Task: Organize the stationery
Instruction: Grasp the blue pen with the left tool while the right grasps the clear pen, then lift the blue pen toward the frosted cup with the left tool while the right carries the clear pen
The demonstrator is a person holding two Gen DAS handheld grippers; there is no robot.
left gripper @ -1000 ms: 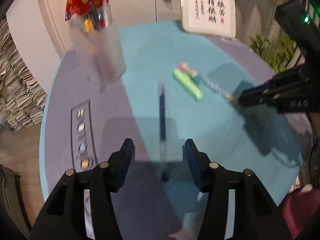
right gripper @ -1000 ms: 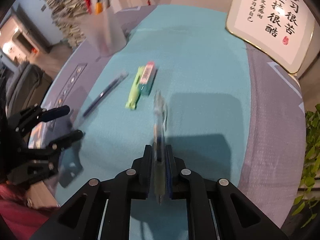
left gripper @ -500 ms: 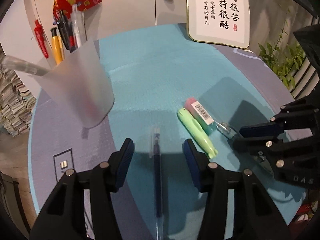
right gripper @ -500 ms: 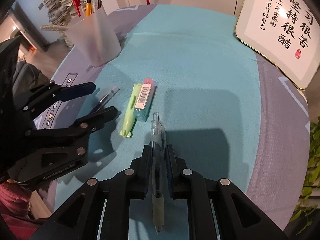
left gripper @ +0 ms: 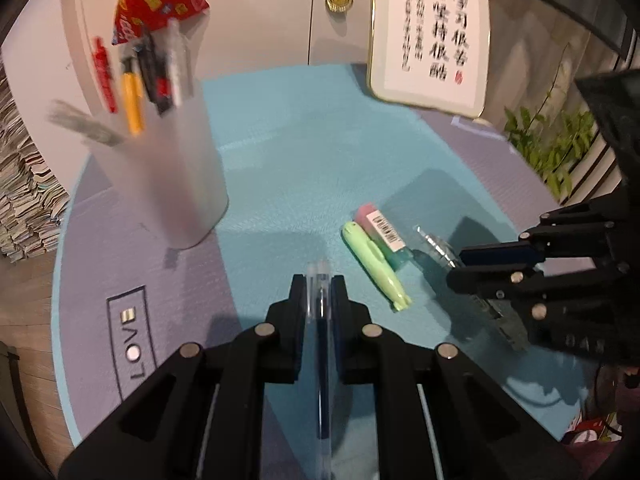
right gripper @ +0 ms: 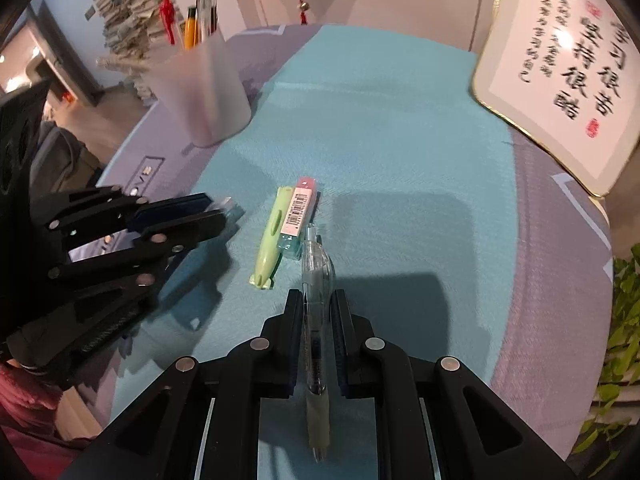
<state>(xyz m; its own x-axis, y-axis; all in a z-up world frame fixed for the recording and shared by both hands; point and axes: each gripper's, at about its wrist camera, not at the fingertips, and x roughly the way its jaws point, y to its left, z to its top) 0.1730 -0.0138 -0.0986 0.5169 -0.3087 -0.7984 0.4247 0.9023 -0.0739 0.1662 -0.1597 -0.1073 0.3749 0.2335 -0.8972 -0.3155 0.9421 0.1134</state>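
The left gripper [left gripper: 319, 290] pointed steeply down at the surface [left gripper: 304, 168], its jaws having just closed and now clamped on a slim clear pen with a dark blue core [left gripper: 321, 320], which ran back between the fingers toward the camera. Half a second earlier that pen had lain free on the mat between jaws held well apart. The right gripper [right gripper: 316, 304], tilted down likewise, was pressed together on a transparent gel pen with a pale rubbery grip [right gripper: 316, 320], as it had been a second before. Just ahead of its tip lay a light green highlighter [right gripper: 270, 240] and, touching it, a pink and teal one carrying a barcode label [right gripper: 300, 212], side by side on the woven teal mat. Farther off, on the mat's lilac border, stood a frosted, translucent plastic cup [left gripper: 172, 184] filled with upright pens. A gold-edged calligraphy plaque [left gripper: 430, 36] leaned at the far edge.
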